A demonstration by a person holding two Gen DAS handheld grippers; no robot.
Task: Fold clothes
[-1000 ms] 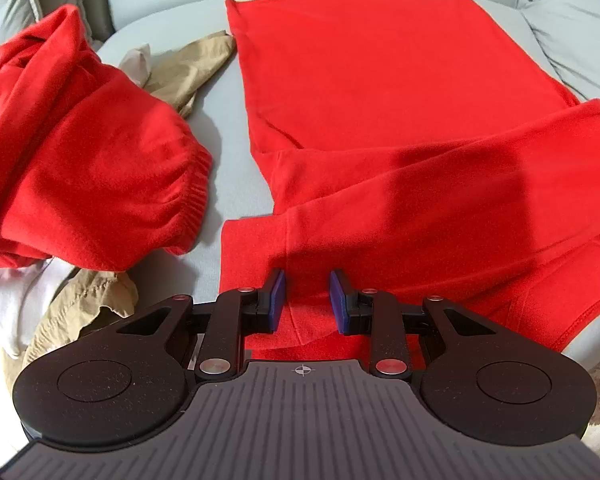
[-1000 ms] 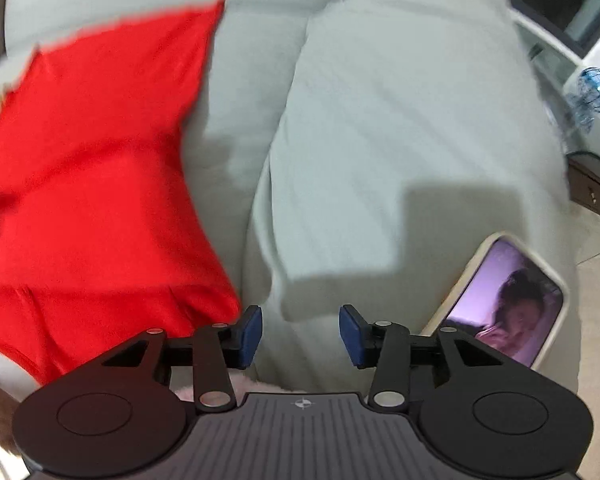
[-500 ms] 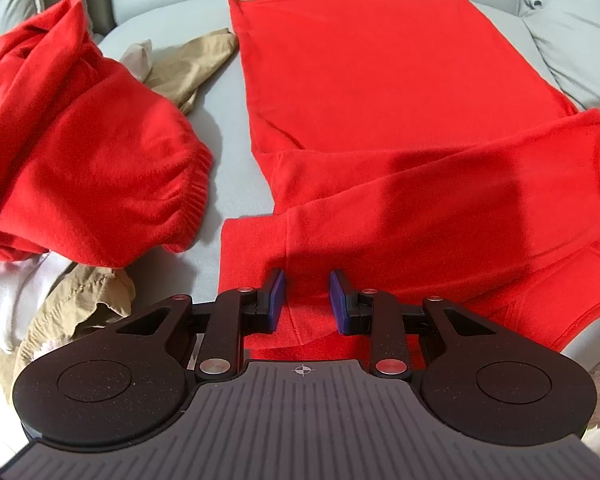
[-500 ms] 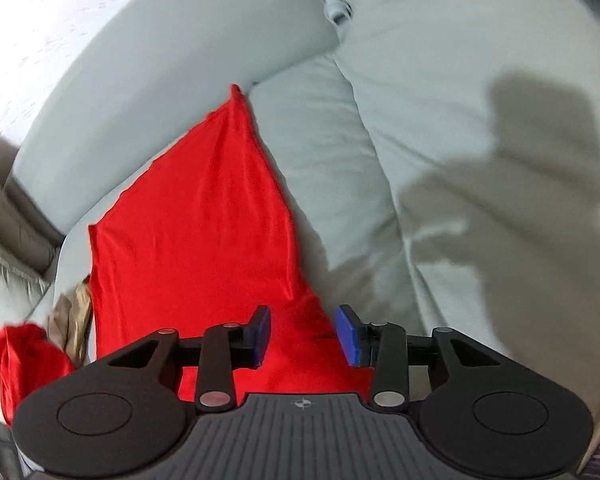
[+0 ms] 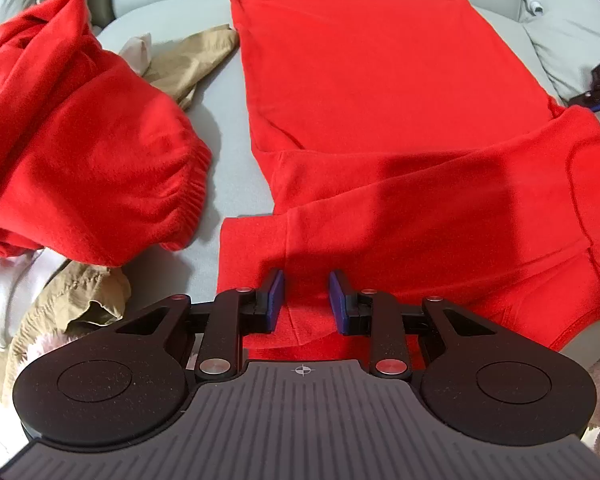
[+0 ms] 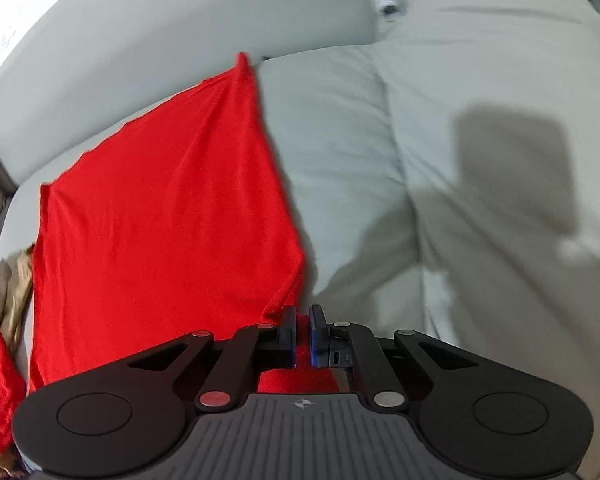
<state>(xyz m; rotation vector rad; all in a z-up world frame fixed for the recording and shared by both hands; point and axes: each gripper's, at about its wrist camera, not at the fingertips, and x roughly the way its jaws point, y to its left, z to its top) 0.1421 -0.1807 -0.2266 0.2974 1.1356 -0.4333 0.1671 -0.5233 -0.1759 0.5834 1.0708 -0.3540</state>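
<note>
red shirt (image 5: 380, 92) lies spread flat on the grey sofa seat (image 5: 224, 152), body running away from the left wrist camera toward the backrest, one sleeve folded across the near part of it.

left gripper (image 5: 306, 300): jaws partly apart, straddling the near edge of the shirt. a ridge of red fabric runs up between the blue pads (image 5: 276, 300), but can't tell if they actually press on it; a gap shows on both sides of the ridge.

right gripper (image 6: 302, 336): jaws closing, nearly together, with a thin bit of red cloth pinched between the pads at the shirt's right-hand edge. fabric bunches and pulls into creases toward the pinch point. the right gripper's body also shows at the far right edge of the left wrist view.

left of the shirt, well apart from it: a crumpled red fleece garment (image 5: 80, 140) with an elastic cuff, piled on top of a tan garment (image 5: 184, 68) and some white cloth (image 5: 8, 292). the tan piece sticks out both behind and in front of the fleece.

right wrist view: pale grey cushion (image 6: 480, 160) to the right of the shirt, with the rig's shadow falling on it. image slightly motion-blurred.
</note>
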